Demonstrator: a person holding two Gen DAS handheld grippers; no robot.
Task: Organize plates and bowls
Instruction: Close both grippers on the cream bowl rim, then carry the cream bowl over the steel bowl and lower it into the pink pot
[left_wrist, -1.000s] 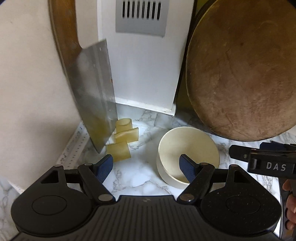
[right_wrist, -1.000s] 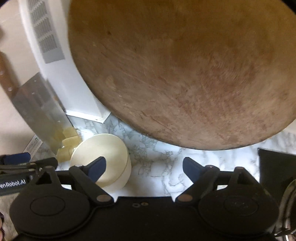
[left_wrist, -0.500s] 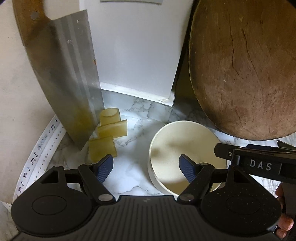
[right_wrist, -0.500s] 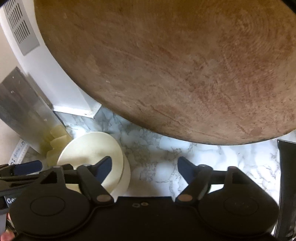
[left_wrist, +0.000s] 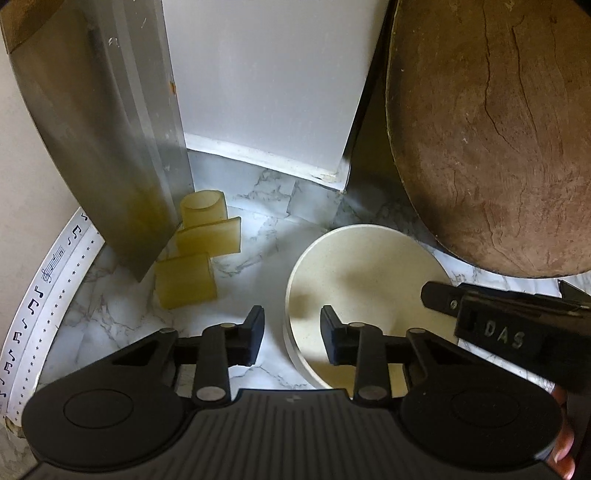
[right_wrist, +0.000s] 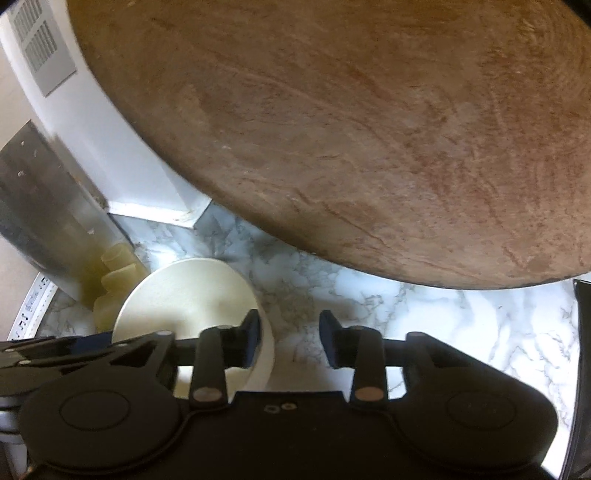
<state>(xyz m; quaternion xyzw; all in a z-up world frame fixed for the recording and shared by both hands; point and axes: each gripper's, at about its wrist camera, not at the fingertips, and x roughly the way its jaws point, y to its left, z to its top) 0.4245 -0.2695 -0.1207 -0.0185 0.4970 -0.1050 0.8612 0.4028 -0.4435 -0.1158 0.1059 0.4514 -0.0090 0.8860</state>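
Note:
A cream bowl (left_wrist: 369, 288) stands upright and empty on the marble counter (left_wrist: 258, 266). My left gripper (left_wrist: 291, 332) straddles the bowl's left rim, one finger outside and one inside. Its jaws are closing, and a strip of marble still shows between the outer pad and the wall. In the right wrist view my right gripper (right_wrist: 290, 334) straddles the right rim of the bowl (right_wrist: 184, 295), left finger inside, right finger outside. Its jaws are closing too, with counter showing between the outer pad and the wall. Neither gripper's pads press on the bowl.
A big round wooden board (left_wrist: 498, 129) leans close behind and right of the bowl. A cleaver blade (left_wrist: 110, 129) leans at the left, with yellowish translucent pieces (left_wrist: 207, 236) at its foot. A white column (left_wrist: 266, 74) stands behind. A dark object (right_wrist: 583, 369) is at the right edge.
Both grippers have come down and closer to the bowl. Their jaws have narrowed from wide apart to a small gap around the rim on either side.

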